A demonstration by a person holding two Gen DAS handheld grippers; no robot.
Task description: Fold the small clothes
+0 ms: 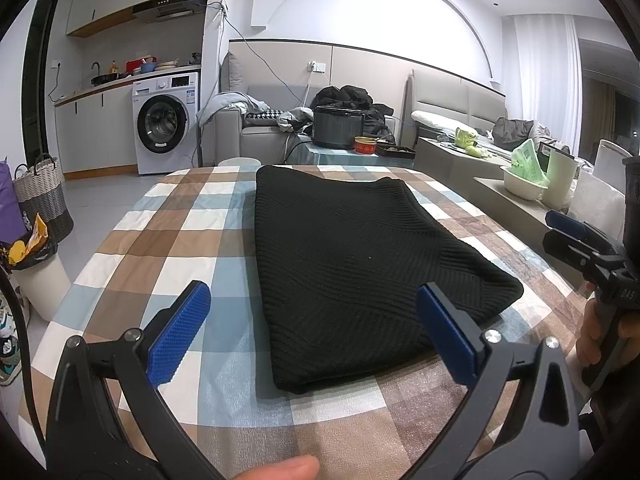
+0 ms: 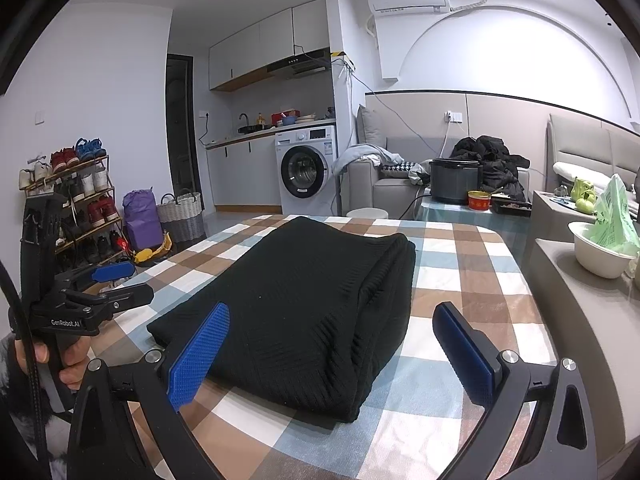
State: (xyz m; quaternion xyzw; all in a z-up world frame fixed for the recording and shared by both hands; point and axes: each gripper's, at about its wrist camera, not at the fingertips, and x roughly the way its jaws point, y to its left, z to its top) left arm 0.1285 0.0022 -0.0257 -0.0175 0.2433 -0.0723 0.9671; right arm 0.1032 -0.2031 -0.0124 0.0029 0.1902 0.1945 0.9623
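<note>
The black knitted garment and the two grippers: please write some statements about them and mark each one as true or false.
1. The black knitted garment lies folded on the checked tablecloth. True.
2. The left gripper is shut on the garment. False: its jaws stand wide apart and hold nothing.
3. The right gripper is open, with the garment's near end lying in front of it. True.
4. The garment is red. False: it is black.
5. A washing machine stands in the background. True.
6. The garment hangs over the table's edge. False: it lies wholly on the tablecloth.
</note>
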